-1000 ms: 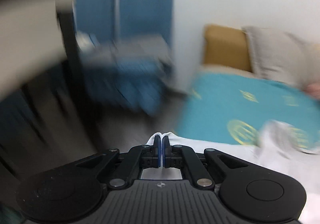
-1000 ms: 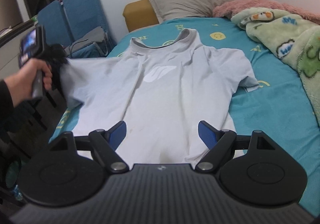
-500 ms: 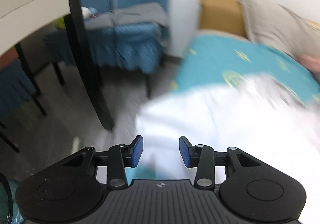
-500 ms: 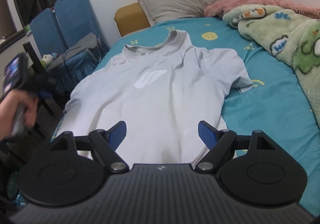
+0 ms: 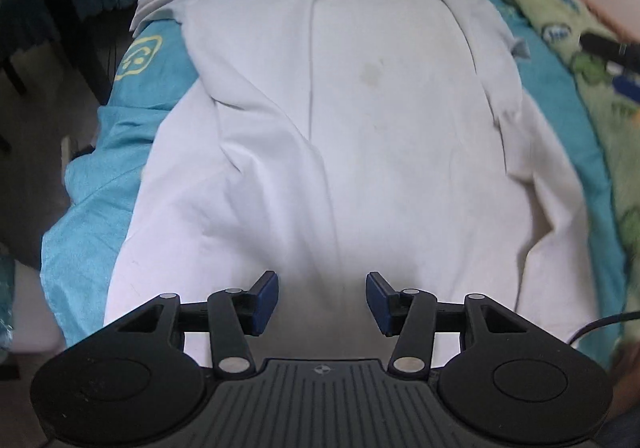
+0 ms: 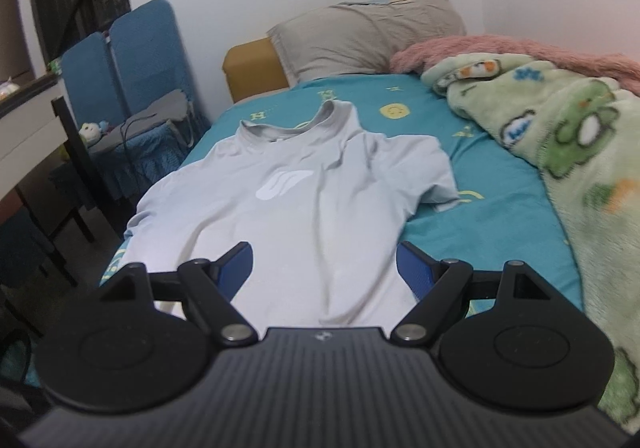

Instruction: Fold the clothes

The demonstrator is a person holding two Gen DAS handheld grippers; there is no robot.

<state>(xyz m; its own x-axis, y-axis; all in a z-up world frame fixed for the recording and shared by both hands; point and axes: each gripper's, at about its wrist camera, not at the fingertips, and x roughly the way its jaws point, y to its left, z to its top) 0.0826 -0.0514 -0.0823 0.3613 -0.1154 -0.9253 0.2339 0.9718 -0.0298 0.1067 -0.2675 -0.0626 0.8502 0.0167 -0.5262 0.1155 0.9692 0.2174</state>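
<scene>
A pale grey T-shirt point(image 6: 304, 199) lies spread face up on the teal bed sheet point(image 6: 496, 215), collar toward the pillow, a white logo on its chest. It fills the left wrist view point(image 5: 360, 135), hem nearest me. My left gripper point(image 5: 322, 302) is open and empty, just above the hem. My right gripper point(image 6: 325, 268) is open and empty, above the shirt's lower part.
A green cartoon blanket point(image 6: 580, 151) and a pink throw point(image 6: 500, 47) lie along the bed's right side. A grey pillow point(image 6: 368, 35) is at the head. Blue chairs point(image 6: 136, 55) and a desk point(image 6: 28, 119) stand left of the bed edge.
My left gripper let go of the left sleeve, opened, and swung round from the chairs to face the shirt's hem. The sleeve now lies flat. My right gripper stayed open.
</scene>
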